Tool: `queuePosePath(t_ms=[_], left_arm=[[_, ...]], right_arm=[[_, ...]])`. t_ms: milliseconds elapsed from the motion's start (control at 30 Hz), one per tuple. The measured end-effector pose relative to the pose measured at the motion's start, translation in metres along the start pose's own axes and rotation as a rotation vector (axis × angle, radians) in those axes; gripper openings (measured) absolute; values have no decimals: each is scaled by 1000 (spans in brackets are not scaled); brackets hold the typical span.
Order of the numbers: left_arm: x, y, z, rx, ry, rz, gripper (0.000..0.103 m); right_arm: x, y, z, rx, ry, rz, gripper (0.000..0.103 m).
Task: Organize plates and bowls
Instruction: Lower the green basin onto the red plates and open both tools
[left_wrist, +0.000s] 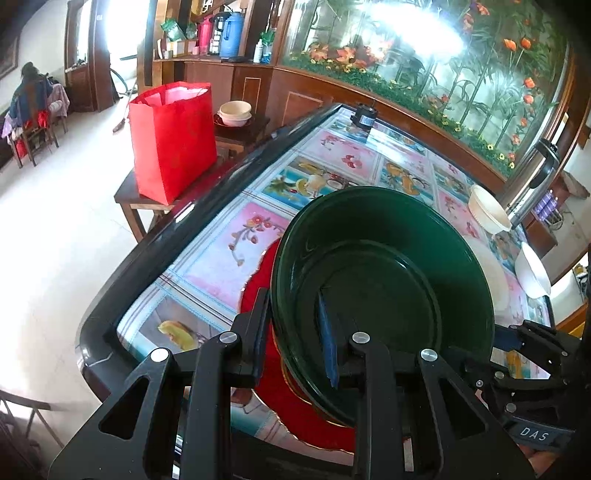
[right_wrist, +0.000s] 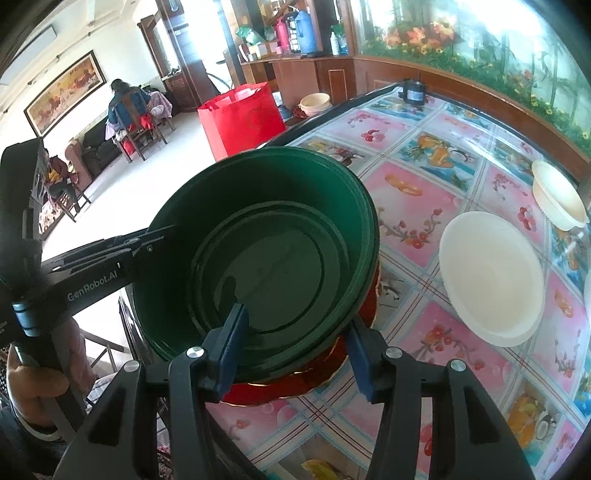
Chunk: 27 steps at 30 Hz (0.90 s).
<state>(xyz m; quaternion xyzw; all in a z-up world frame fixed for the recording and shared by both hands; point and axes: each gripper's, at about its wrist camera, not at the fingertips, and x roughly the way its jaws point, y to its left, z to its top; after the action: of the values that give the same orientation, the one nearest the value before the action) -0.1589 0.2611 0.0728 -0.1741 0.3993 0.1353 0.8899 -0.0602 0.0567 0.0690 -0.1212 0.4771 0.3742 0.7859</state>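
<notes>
A stack of dark green bowls (left_wrist: 388, 258) (right_wrist: 266, 229) rests on a red plate (left_wrist: 258, 284) (right_wrist: 280, 393) with a gold edge, near the table's left edge. My left gripper (left_wrist: 291, 299) is shut on the green rim, one finger outside and the blue pad inside; in the right wrist view it (right_wrist: 162, 232) reaches the rim from the left. My right gripper (right_wrist: 297, 321) straddles the near rim, one pad inside and one outside, with a wide gap and no pad pressing; its tip (left_wrist: 513, 338) shows by the bowl's right side.
A cream bowl (right_wrist: 491, 277) and a fluted cream bowl (right_wrist: 557, 195) (left_wrist: 487, 210) sit on the floral table cover (right_wrist: 413, 192) to the right. A white bowl (left_wrist: 532, 271) and a steel flask (left_wrist: 535, 177) stand at the far right. A red bag (left_wrist: 173, 140) sits on a side table.
</notes>
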Motion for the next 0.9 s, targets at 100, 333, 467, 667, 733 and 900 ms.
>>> queuePosePath(t_ms=[100, 333, 467, 667, 733, 900], left_arm=[[5, 4, -2, -8, 12, 2, 24], [7, 5, -3, -8, 12, 1, 24], [9, 5, -6, -6, 21, -1, 24], [12, 3, -11, -5, 36, -9, 24], [13, 3, -14, -9, 46, -18, 24], [18, 2, -16, -9, 54, -13, 24]], right_arm=[[6, 1, 0, -1, 16, 1, 53], [10, 5, -3, -1, 39, -4, 53], [10, 5, -4, -1, 43, -1, 53], [6, 4, -6, -2, 46, -3, 53], [6, 4, -7, -1, 51, -9, 53], [10, 1, -9, 8, 62, 6, 58]])
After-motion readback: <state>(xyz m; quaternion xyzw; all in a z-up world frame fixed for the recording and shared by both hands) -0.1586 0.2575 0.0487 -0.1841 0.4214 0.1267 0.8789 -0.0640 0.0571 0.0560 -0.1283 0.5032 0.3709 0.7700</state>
